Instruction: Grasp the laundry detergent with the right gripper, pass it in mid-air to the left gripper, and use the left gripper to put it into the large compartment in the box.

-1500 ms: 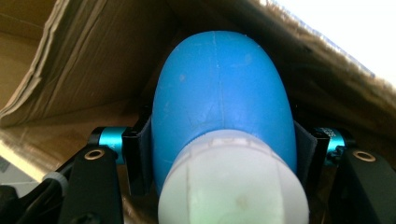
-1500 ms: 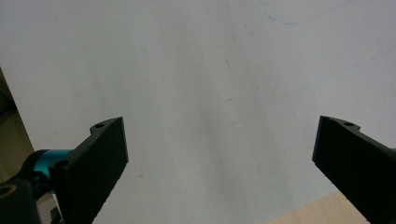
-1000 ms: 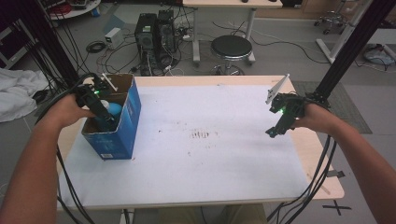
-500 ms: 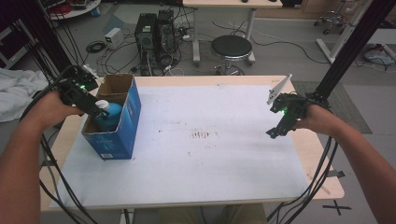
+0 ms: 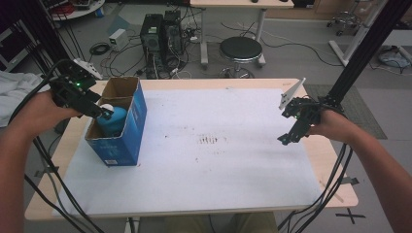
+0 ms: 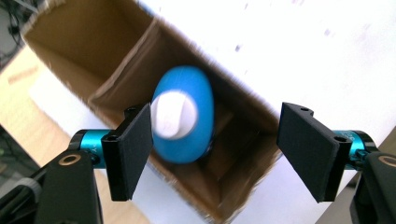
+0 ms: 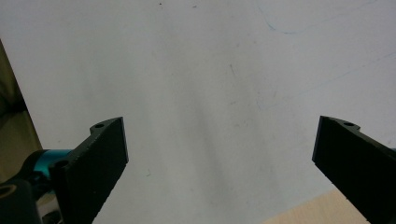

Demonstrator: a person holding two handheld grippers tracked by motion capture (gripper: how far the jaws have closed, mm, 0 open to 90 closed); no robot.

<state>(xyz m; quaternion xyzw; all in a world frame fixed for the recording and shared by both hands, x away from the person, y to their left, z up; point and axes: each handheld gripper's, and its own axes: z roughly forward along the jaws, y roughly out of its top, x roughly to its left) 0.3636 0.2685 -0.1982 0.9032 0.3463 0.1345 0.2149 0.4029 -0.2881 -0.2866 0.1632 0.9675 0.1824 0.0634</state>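
Standing at the left edge of the table, a blue cardboard box is split by a divider into two compartments. A blue bottle with a white cap stands in the compartment closer to the person; the far compartment looks bare. The left gripper hangs over the box's left rim, its jaws spread wide on either side of the bottle's top without visibly clamping it; in the left gripper view the bottle sits just beside one jaw and well apart from the other. The right gripper hovers near the table's right edge, jaws wide apart over the white sheet and gripping nothing.
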